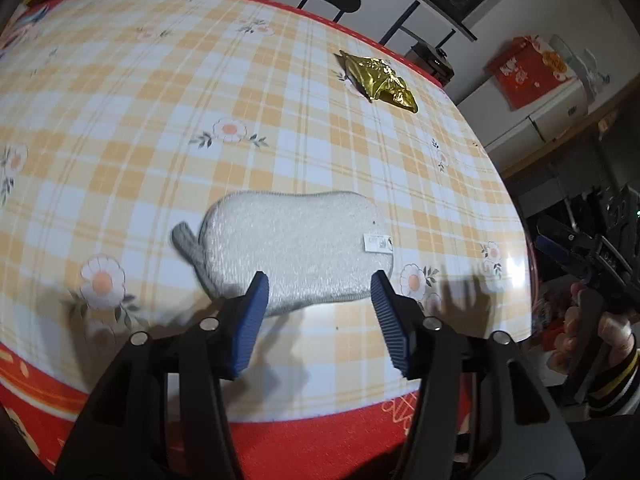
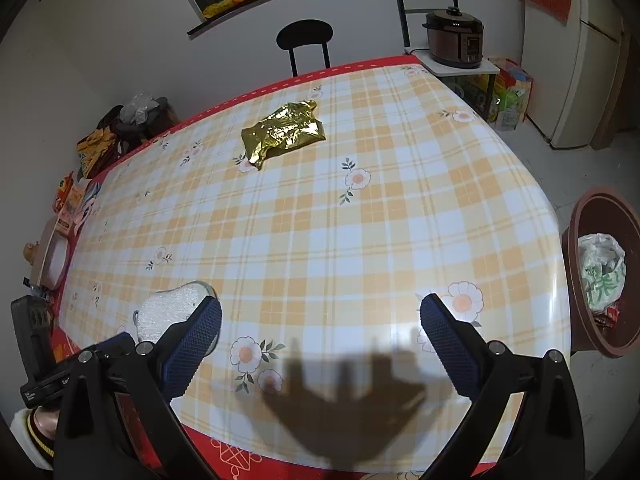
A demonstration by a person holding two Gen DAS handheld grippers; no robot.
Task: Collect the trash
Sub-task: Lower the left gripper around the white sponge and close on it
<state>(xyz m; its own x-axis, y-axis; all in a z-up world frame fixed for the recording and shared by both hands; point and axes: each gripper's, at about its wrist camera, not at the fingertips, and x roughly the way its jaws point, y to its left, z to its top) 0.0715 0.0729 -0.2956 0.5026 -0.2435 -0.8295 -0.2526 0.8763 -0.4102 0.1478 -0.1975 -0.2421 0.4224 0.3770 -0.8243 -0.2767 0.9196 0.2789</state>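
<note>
Right now the only obvious trash on the table [image 2: 400, 220] is the gold wrapper [image 2: 283, 131], lying flat near the far edge, well apart from both grippers. Your right gripper [image 2: 320, 328] is the better pick: it points roughly that way and the bin [image 2: 580, 280] sits off the table's right side, already holding a bag. Go in low, jaws straddling the wrapper's short side, and pinch a raised crinkle rather than scraping the cloth; foil is thin and will likely slide if you push it. Right gripper is wide open, holding nothing, hovering over the near edge. Left gripper [image 1: 320, 296] is also wide open and empty, fingertips just at the near side of the grey sponge [image 1: 296, 248]; can't tell if they touch it. Leave the sponge, it looks like a tool, not trash.
</note>
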